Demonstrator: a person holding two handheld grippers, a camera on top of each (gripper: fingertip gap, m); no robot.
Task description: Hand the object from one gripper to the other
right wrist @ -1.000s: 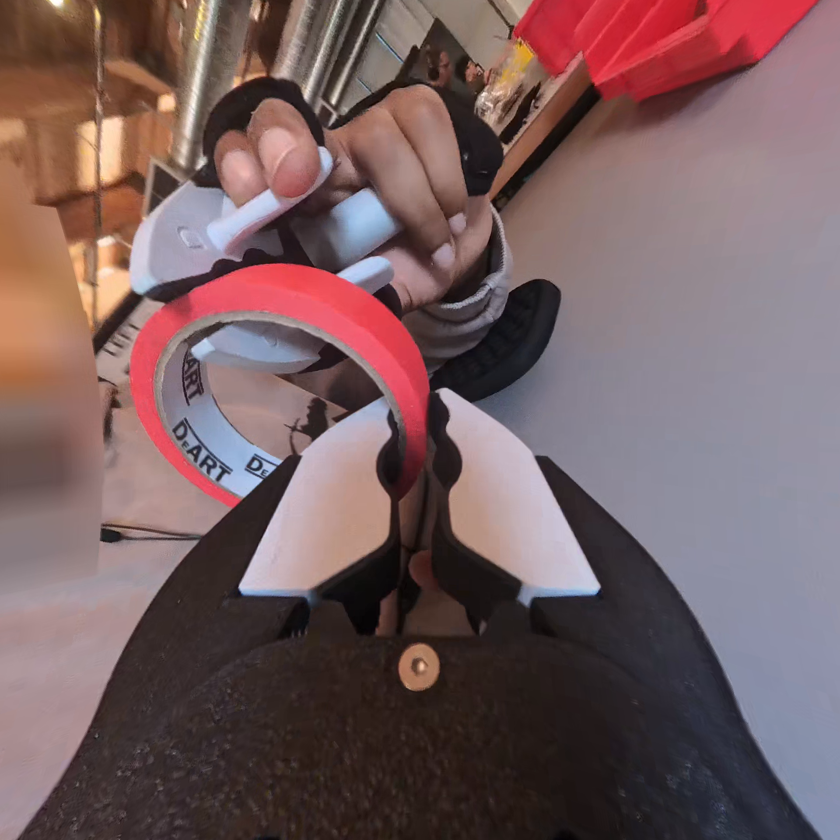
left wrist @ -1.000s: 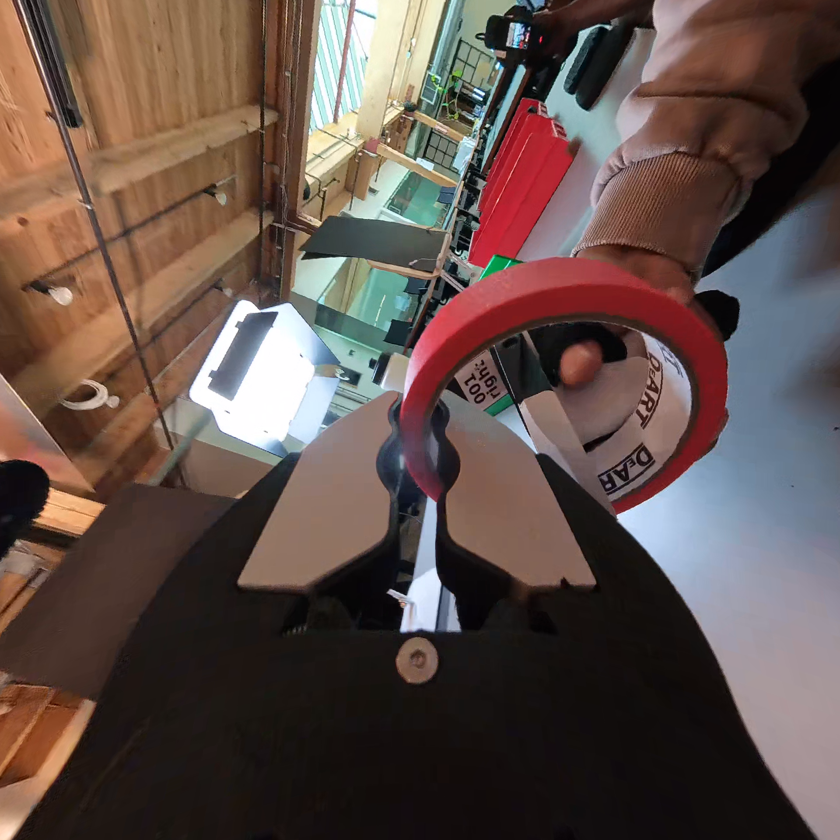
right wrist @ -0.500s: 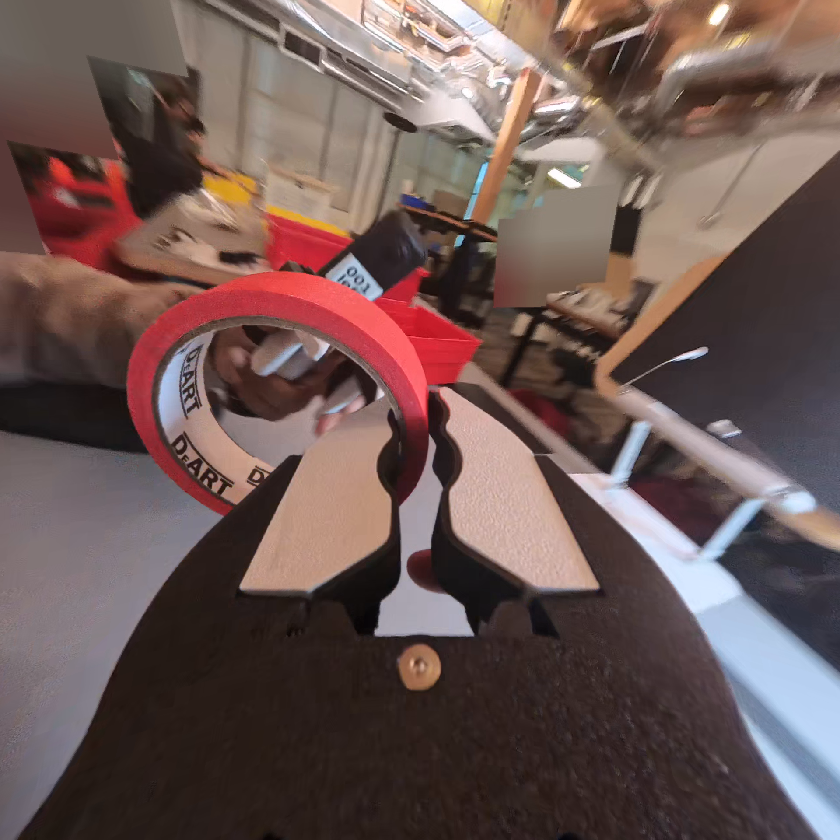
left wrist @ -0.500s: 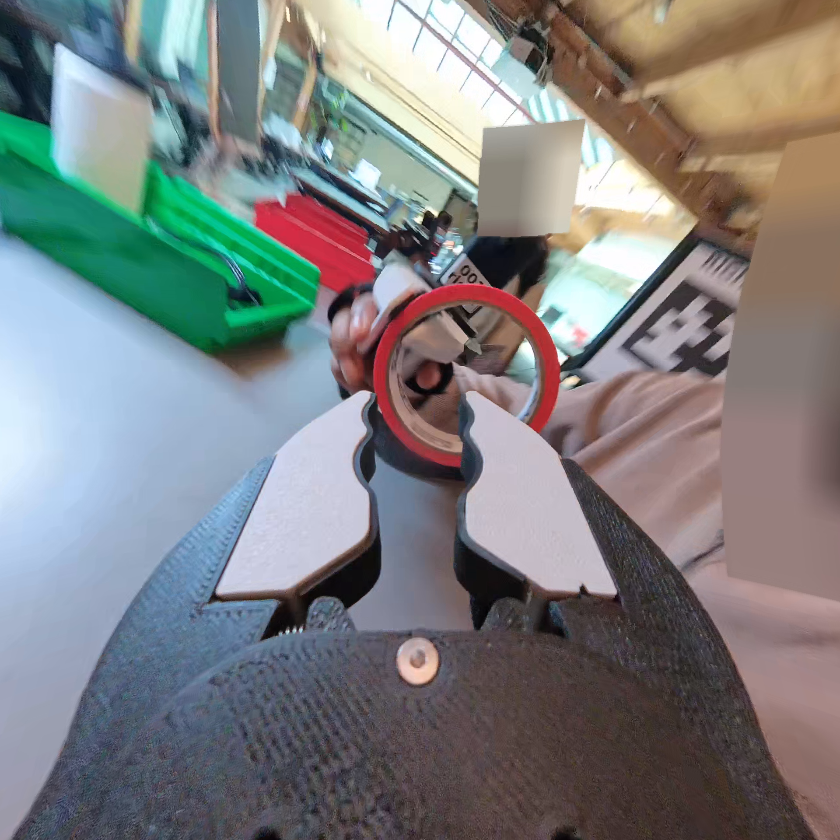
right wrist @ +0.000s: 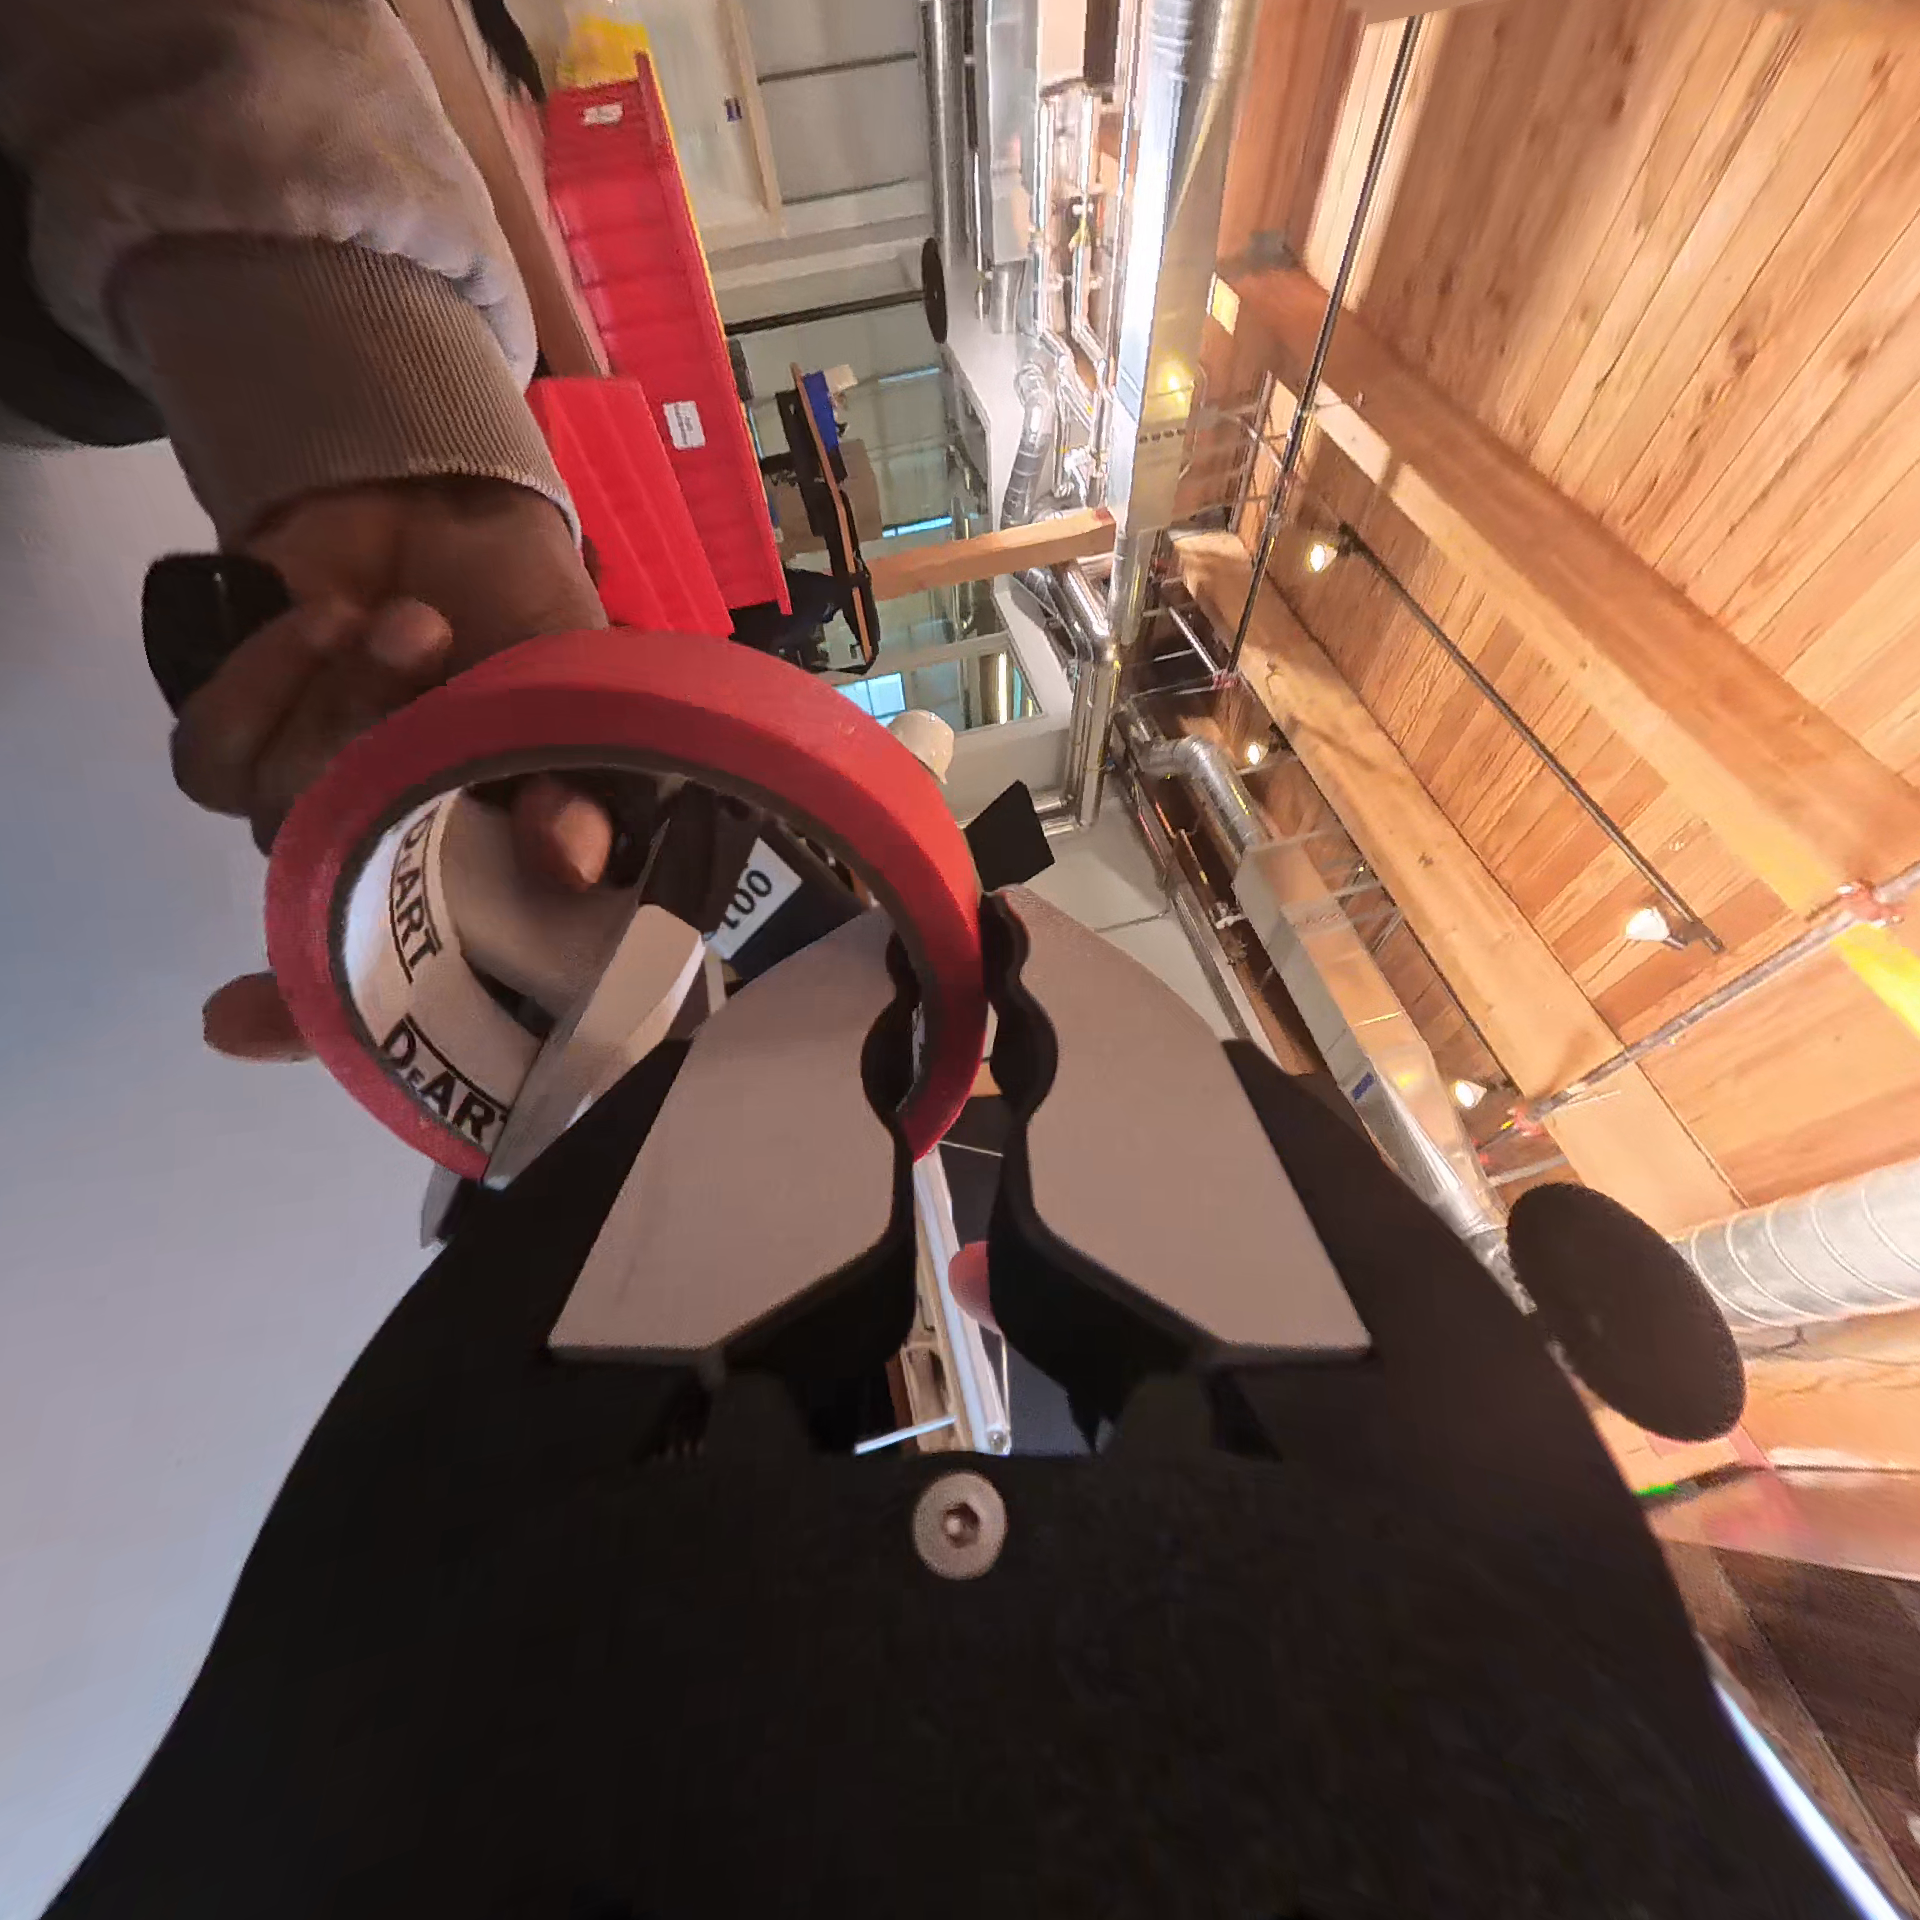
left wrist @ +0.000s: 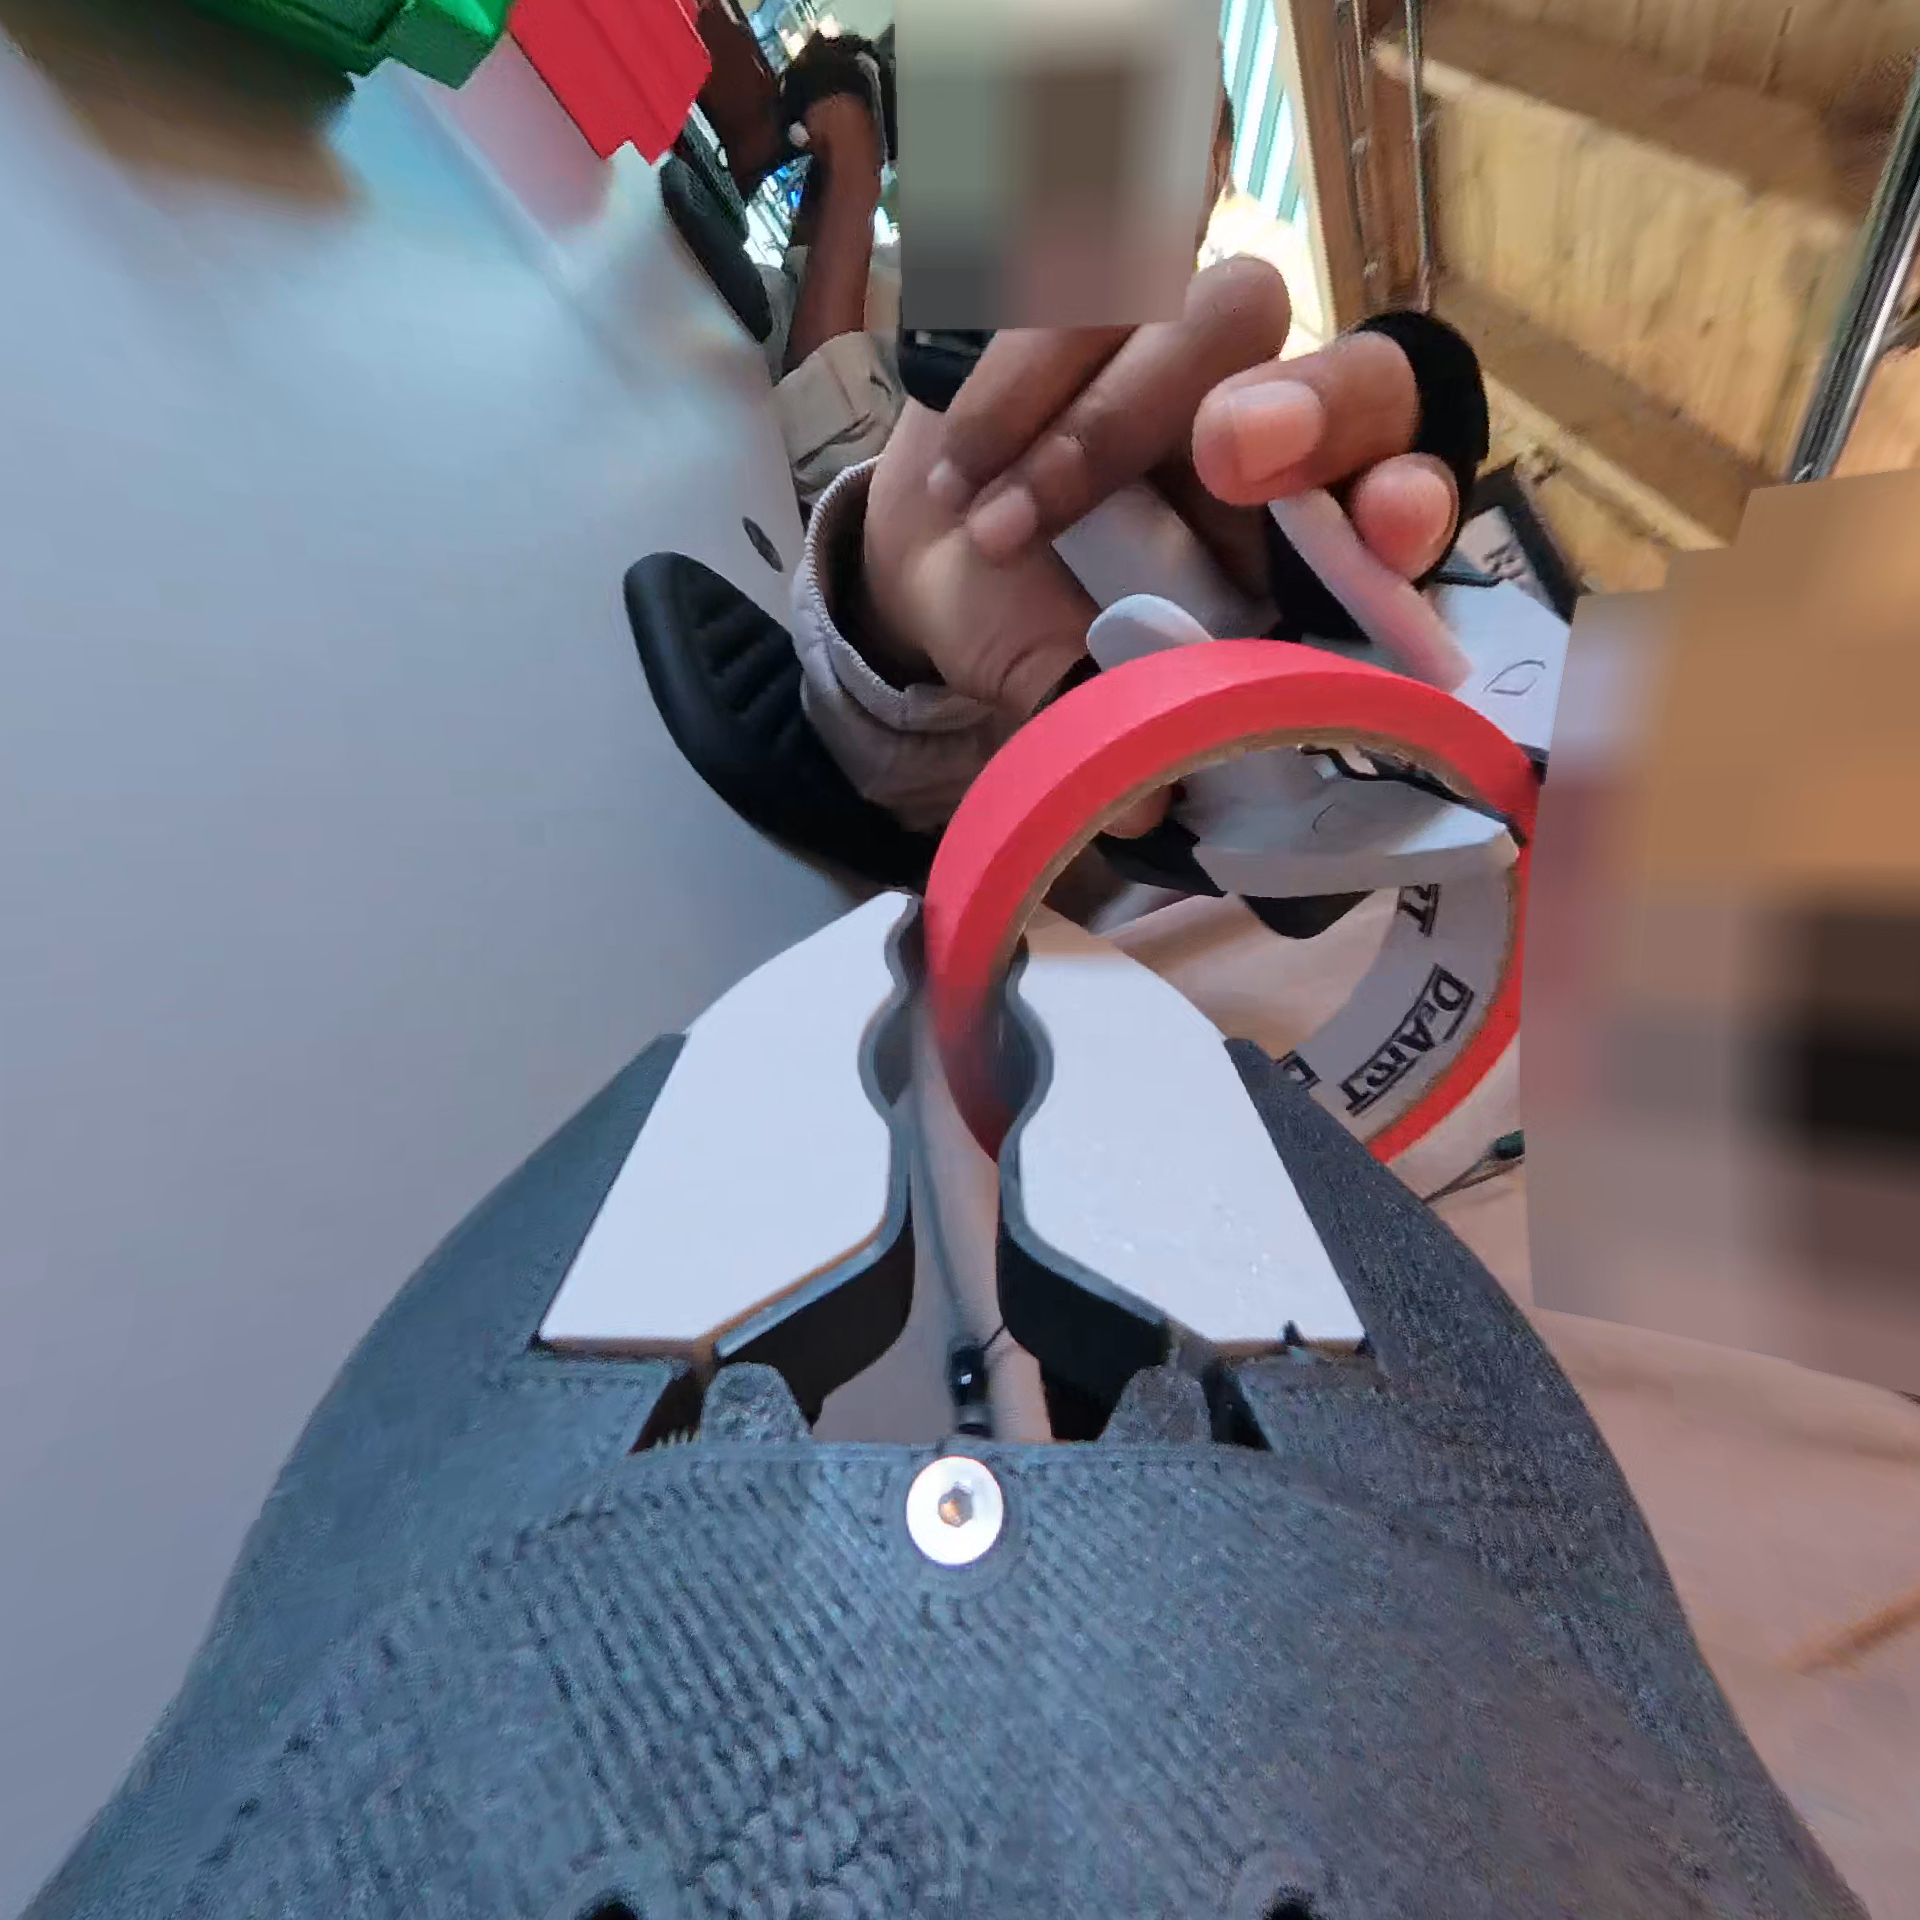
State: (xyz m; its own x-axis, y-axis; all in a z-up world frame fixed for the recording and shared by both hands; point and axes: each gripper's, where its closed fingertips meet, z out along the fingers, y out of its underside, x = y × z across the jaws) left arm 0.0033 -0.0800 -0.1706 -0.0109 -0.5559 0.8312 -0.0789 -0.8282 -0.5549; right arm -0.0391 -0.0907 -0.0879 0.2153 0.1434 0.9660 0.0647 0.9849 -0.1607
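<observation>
- Left gripper (left wrist: 961, 1029), frame centre, pinches the near edge of the red masking tape roll (left wrist: 1226, 883).
- Right gripper (right wrist: 940, 1029) clamps the same roll's rim, centre frame.
- A hand (right wrist: 353, 665) sits behind the roll, upper left.

Matt red tape roll (left wrist: 1195, 717), paper-lined core

Left wrist view: red tape roll (left wrist: 1226, 717) far-right rim disappears under a blur patch; its lower arc sits behind the left gripper (left wrist: 961, 997) fingers. Table (left wrist: 312, 727) and the green and red bins (left wrist: 613, 62) at top are motion-smeared and cropped. Right wrist view: the other gripper shows only in fragments through the roll (right wrist: 644, 707); the hand (right wrist: 364, 644) is partly behind the roll.
</observation>
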